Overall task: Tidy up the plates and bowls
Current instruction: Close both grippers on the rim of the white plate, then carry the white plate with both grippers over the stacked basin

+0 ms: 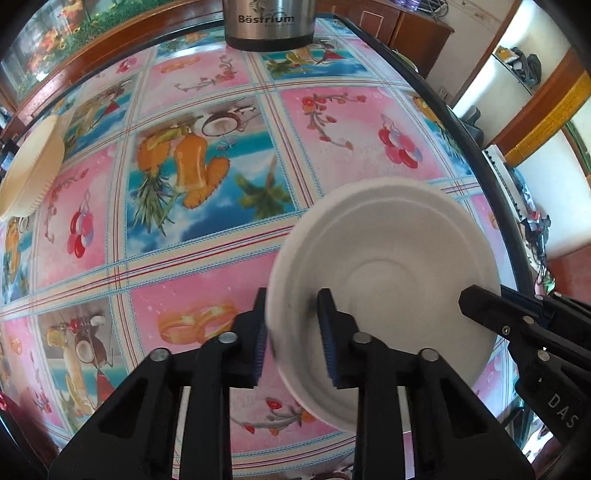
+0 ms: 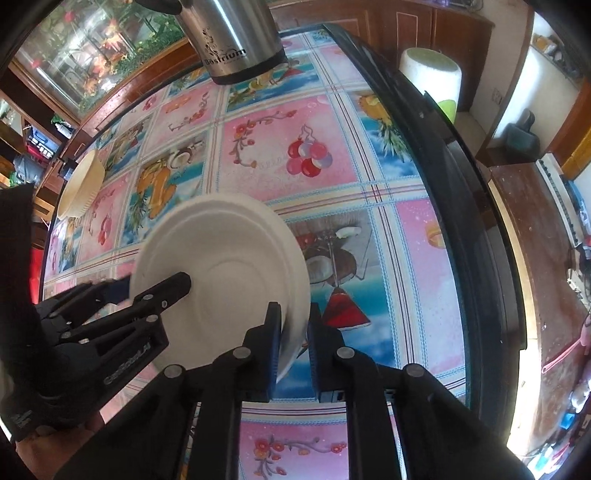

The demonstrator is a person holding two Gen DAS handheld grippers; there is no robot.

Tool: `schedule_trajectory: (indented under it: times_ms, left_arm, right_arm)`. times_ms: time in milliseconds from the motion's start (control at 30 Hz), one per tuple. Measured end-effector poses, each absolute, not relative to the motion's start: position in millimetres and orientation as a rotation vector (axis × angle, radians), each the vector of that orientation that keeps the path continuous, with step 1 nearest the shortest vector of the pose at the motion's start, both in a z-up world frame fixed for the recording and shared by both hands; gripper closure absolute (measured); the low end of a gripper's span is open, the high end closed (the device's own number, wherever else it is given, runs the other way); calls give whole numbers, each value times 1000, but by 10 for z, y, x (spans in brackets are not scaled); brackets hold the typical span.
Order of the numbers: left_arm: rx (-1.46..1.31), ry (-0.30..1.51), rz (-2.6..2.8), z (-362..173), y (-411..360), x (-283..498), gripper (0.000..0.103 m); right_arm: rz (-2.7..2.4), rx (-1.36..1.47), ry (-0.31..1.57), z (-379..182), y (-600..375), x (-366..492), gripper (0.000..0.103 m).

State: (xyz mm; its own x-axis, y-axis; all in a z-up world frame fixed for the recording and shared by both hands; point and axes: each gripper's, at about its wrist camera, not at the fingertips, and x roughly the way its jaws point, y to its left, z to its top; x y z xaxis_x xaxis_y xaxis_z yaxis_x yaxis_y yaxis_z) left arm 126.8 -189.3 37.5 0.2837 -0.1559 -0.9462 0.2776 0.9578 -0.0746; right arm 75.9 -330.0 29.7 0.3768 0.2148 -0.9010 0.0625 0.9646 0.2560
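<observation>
A plain white, round paper bowl (image 1: 388,266) with faint concentric rings is pinched at opposite rims by the left tongs (image 1: 293,336) and right tongs (image 2: 295,343) above the bench (image 1: 207,229).

Matt white paper bowl (image 1: 399,258) on a glossy printed plastic tablecloth (image 1: 207,258), near a brushed-steel pot (image 1: 269,26).
</observation>
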Motion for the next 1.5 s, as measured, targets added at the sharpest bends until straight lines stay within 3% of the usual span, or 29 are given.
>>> schedule_trajectory:
  times_ms: [600, 1500]
  left_arm:
    - [51, 1215, -245, 648, -1312, 1099, 80]
    - [-125, 1129, 83, 1194, 984, 393, 80]
  right_arm:
    - [154, 195, 1148, 562, -2862, 725, 92]
    - [462, -52, 1085, 1054, -748, 593, 91]
